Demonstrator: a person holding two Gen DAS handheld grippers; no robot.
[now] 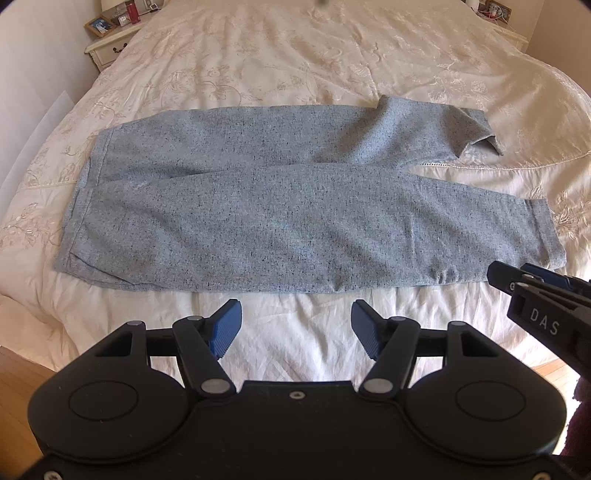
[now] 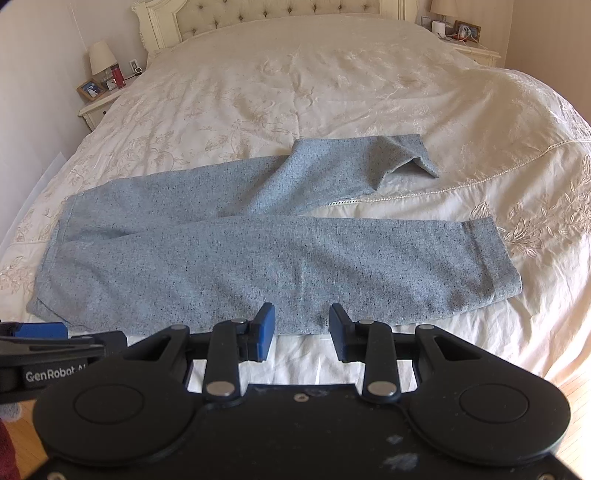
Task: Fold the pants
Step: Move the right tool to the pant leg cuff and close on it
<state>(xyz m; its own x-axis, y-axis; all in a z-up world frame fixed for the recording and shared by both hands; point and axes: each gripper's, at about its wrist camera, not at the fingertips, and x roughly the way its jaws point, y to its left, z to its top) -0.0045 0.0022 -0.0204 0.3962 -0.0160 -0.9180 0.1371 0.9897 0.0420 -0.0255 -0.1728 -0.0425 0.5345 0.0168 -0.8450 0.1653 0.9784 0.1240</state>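
A pair of grey-blue speckled pants (image 1: 258, 206) lies flat across a bed (image 1: 295, 66) covered with a cream embroidered bedspread (image 2: 332, 92). The waistband is at the left and the legs run to the right. The near leg lies straight, while the far leg angles away and its cuff (image 2: 413, 155) is turned over on itself. The left gripper (image 1: 296, 326) hovers near the front edge of the pants, its blue pads spread wide with nothing between them. The right gripper (image 2: 301, 330) is also spread, just beside or perhaps over the near edge of the pants; contact is hard to judge from this angle. A nightstand (image 2: 98, 107) with a lamp (image 2: 101, 55) stands beside the headboard (image 2: 258, 14).
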